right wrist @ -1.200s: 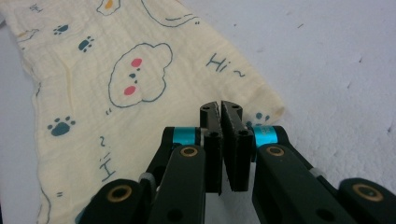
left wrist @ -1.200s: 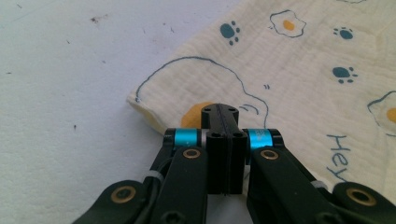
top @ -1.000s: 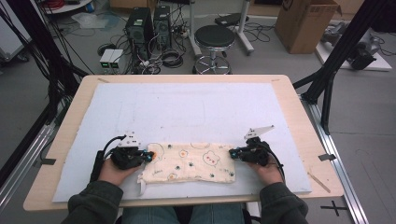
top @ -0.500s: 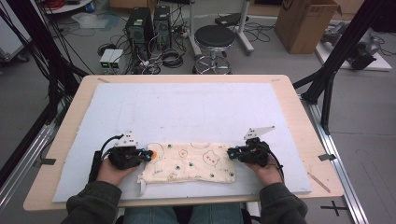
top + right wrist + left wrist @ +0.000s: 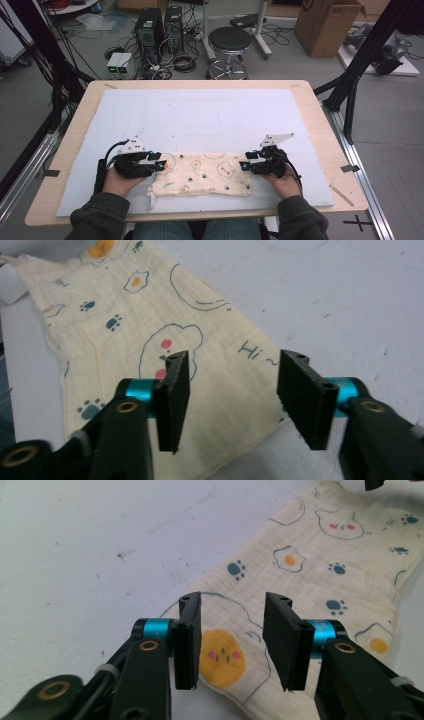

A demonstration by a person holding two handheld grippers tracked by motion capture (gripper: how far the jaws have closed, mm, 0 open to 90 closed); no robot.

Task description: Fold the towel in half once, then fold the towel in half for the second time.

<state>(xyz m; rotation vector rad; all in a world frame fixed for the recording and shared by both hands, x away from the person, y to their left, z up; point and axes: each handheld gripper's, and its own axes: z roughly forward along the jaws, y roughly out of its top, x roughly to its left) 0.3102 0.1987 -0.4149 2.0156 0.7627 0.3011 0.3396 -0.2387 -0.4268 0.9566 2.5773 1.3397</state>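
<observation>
1. Workshop-type room: grey floor, a black round stool (image 5: pixel 229 39) past the desk's far edge, PC towers (image 5: pixel 158 27) and a mess of cables to the far left, and a cardboard box (image 5: pixel 327 25) off to the far right.

2. The desk (image 5: pixel 320 107) is light wood with a big pale blue mat (image 5: pixel 200 117) covering most of it. The mat is bare apart from the work going on at the near edge.

3. The cloth (image 5: pixel 202 174) is a cream muslin towel printed with fried eggs, paw prints and little animal faces. It lies flat along the near edge, roughly centred, folded into a long strip running left to right. Looks like it's been laid down after a fold.

4. The left gripper (image 5: pixel 159 166) sits at the cloth's left end. Its jaws have just been opening and now stand about halfway apart, clamping nothing. In the left gripper view (image 5: pixel 231 642) the fabric lies under the gap, not pinched.

5. The right gripper (image 5: pixel 245 165) mirrors it at the right end. Its jaws have also just been opening and are empty, and in the right gripper view (image 5: pixel 234 400) the cloth's corner lies beneath them.

6. My guess: one gripper per end keeps the strip taut and square, and both have let go together so it doesn't skew.
</observation>
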